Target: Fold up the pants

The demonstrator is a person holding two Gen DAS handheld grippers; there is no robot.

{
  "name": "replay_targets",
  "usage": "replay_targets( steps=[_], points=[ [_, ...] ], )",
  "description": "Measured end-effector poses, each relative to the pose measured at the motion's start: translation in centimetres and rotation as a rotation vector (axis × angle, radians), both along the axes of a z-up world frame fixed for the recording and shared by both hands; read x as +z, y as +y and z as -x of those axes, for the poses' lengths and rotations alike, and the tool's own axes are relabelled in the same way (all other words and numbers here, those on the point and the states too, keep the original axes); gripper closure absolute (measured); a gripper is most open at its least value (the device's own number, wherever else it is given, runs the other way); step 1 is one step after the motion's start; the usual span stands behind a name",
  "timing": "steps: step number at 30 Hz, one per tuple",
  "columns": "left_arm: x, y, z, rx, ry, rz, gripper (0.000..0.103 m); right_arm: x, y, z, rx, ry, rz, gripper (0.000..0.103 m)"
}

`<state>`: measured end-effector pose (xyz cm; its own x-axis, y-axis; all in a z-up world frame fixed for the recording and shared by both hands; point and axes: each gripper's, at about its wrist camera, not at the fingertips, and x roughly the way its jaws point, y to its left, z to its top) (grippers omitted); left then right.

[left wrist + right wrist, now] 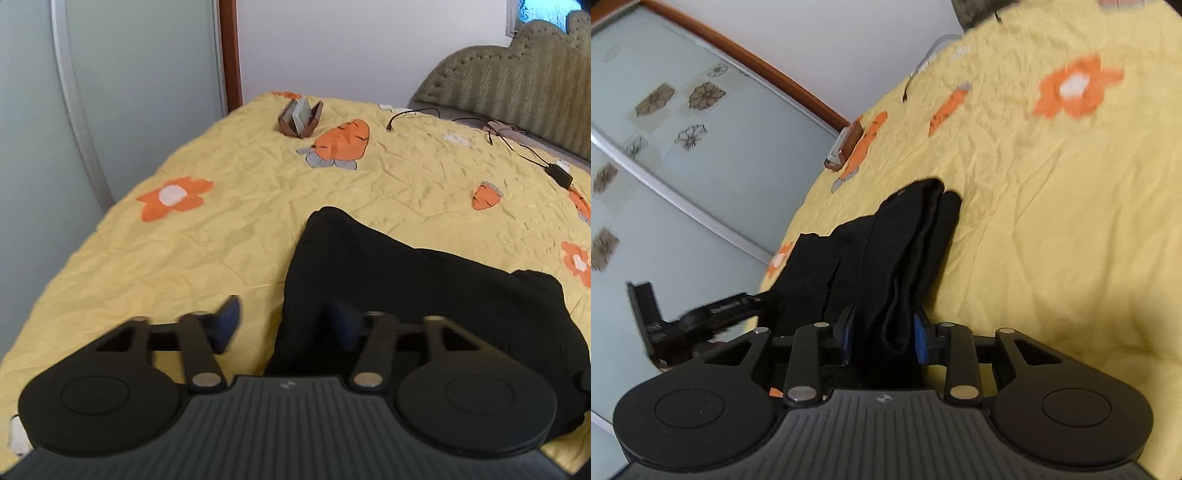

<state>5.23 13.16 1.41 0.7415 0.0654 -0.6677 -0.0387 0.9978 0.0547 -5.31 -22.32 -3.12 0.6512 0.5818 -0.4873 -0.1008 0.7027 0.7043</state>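
The black pants [406, 291] lie bunched on the yellow bedspread [229, 236]. My left gripper [284, 325] is open at the pants' left edge, its right finger over the black cloth and its left finger over the bedspread. In the right wrist view the pants [886, 258] stretch away from me in long folds. My right gripper [884, 339] is shut on a thick fold of them, cloth filling the gap between the blue pads [921, 341]. The left gripper's body [713, 310] shows at the pants' left side.
A brown open case [300, 118] and a black cable with an adapter [559, 175] lie on the far part of the bed. A padded headboard [517, 77] stands at the back right. Frosted sliding doors [110, 92] run along the bed's left side.
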Motion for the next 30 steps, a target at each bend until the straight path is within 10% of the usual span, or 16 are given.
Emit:
replay_targets(
  steps=[16,30],
  points=[
    [4.0,-7.7,6.9,-0.134,-0.038,0.01,0.0,5.9,-5.2,11.2,-0.216,-0.192,0.265,0.044],
    [3.8,-11.9,8.2,-0.155,-0.061,-0.043,0.0,5.7,-16.1,19.2,-0.596,-0.181,0.452,0.031]
  ],
)
